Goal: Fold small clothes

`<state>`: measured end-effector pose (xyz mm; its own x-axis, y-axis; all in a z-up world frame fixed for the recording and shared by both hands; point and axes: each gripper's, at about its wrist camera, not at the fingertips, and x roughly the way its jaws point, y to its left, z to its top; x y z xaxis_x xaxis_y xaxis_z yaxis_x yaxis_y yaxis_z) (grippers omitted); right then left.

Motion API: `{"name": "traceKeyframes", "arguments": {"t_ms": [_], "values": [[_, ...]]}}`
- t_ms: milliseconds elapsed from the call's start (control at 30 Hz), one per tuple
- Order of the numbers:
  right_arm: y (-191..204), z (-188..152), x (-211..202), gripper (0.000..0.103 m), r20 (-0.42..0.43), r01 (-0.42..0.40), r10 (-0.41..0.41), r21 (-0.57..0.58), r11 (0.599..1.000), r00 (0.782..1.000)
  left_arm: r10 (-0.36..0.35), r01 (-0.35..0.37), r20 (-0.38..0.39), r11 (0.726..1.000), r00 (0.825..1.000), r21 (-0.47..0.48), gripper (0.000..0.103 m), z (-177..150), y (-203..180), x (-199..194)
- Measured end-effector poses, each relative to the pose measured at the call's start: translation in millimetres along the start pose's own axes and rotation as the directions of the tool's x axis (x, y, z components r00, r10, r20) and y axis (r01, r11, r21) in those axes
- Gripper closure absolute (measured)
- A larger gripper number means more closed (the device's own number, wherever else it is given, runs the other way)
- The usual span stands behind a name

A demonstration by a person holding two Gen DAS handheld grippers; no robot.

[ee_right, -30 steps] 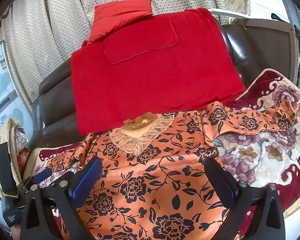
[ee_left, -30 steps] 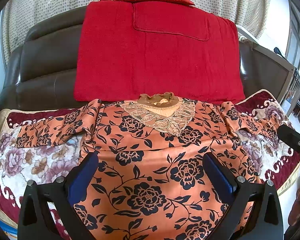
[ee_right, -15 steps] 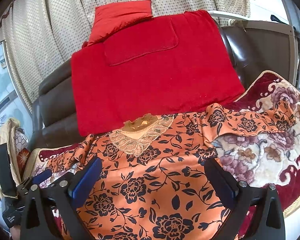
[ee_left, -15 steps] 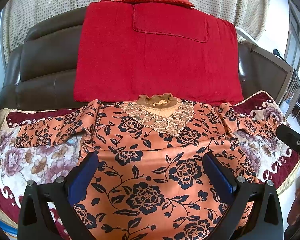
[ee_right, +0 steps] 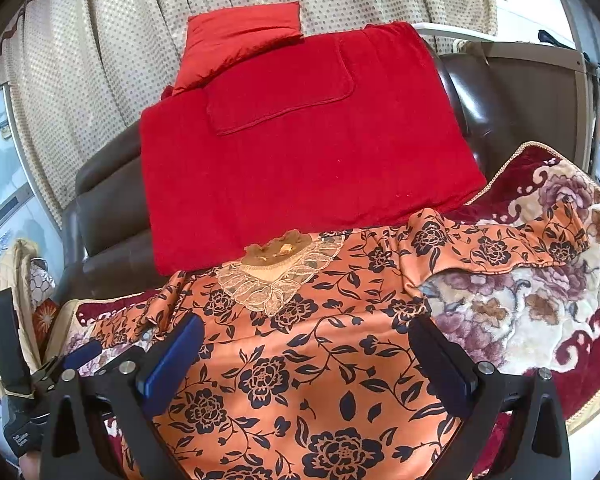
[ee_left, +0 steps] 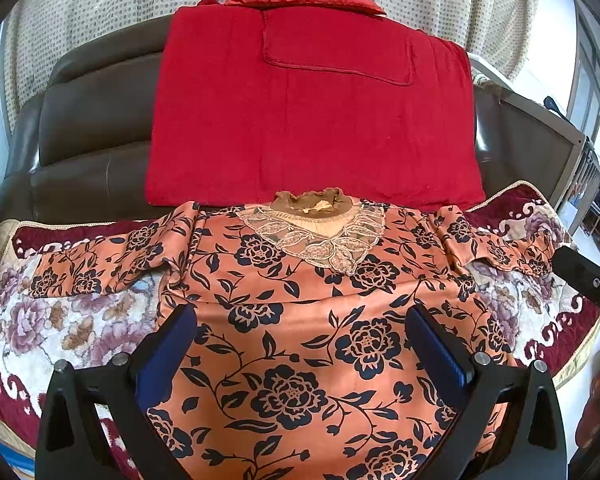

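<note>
Sofa (ee_left: 92, 128): both grippers (ee_left: 300, 320) (ee_right: 306, 332) above floral blouse (ee_left: 300, 360), fingers wide, empty.

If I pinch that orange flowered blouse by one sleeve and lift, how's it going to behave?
The orange blouse looks thin and glossy, so it will probably hang limp and may slip between the jaws. Its right sleeve already lies rumpled, suggesting no stiffness. It likely slides easily over the plush floral blanket.

1. The blouse (ee_left: 300, 352), between the left gripper's (ee_left: 300, 344) blue-padded fingers, is orange with black roses and a beige lace collar.
2. The blanket (ee_left: 80, 328) left of it is cream with mauve flowers and a maroon border.
3. The towel (ee_left: 312, 120) ahead is plain red on a dark brown sofa (ee_left: 92, 132).
4. The curtain (ee_right: 100, 60) behind is beige, dotted.
</note>
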<state>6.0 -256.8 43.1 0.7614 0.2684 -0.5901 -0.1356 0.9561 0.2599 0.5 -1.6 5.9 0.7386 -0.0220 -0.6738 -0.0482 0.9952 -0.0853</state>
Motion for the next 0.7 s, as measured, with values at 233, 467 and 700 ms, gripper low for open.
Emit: {"name": "traceKeyframes", "arguments": {"t_ms": [233,467,700], "values": [[-2.5,-0.7,4.0,0.000,-0.017,-0.013,0.013,0.023,1.000,1.000,-0.005,0.005,0.020,1.000,1.000,-0.004,0.000,-0.2,2.0,0.3],[-107.3,-15.2,46.5,0.000,-0.088,-0.110,0.153,0.372,0.922,0.984,0.062,-0.065,-0.058,0.997,0.996,-0.045,0.000,-14.8,45.7,33.0],[-314.8,-19.5,78.2,0.011,0.008,-0.025,0.032,0.789,0.614,0.999,0.228,-0.250,-0.154,0.958,0.961,-0.140,0.000,-39.8,133.9,67.4]]}}
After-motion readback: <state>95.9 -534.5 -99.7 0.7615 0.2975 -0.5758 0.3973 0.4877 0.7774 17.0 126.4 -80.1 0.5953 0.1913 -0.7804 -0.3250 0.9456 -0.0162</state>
